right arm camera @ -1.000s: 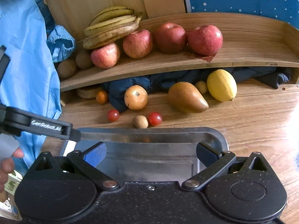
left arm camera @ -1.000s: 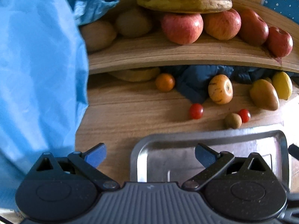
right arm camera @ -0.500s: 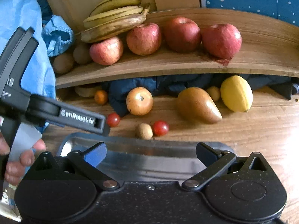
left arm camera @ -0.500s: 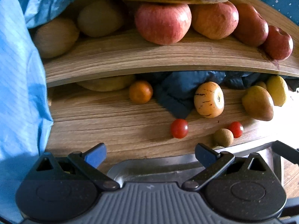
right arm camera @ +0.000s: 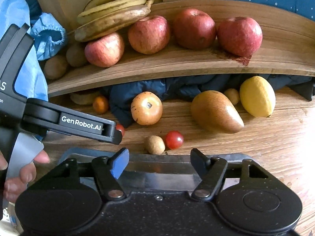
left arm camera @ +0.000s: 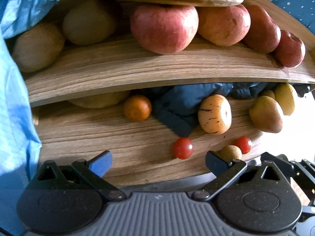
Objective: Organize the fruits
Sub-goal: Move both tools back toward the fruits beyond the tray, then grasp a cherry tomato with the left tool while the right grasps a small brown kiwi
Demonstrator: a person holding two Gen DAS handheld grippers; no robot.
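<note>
Shelf [right arm camera: 177, 66] of curved wood spans the far side of the scene, carrying a bunch of bananas [right arm camera: 112, 9] at far left, four red apples [right arm camera: 194, 28] in a row to their right, and brown kiwis [right arm camera: 75, 55] at its left end. Below it, on the wooden table [right arm camera: 265, 143], lie a brown pear [right arm camera: 214, 112] and a yellow lemon [right arm camera: 257, 96] at right, a striped orange-yellow fruit [right arm camera: 146, 108] against a dark blue cloth [right arm camera: 177, 87], and a small orange [right arm camera: 100, 104] further left. A metal tray [right arm camera: 157, 166] sits nearest. The left gripper [left arm camera: 158, 162] stands wide open and empty, a cherry tomato [left arm camera: 182, 148] just beyond its fingers. The right gripper [right arm camera: 158, 162], jaws just narrowed yet apart, holds nothing; a small brown fruit [right arm camera: 155, 144] and another tomato [right arm camera: 174, 139] lie just past it.
</note>
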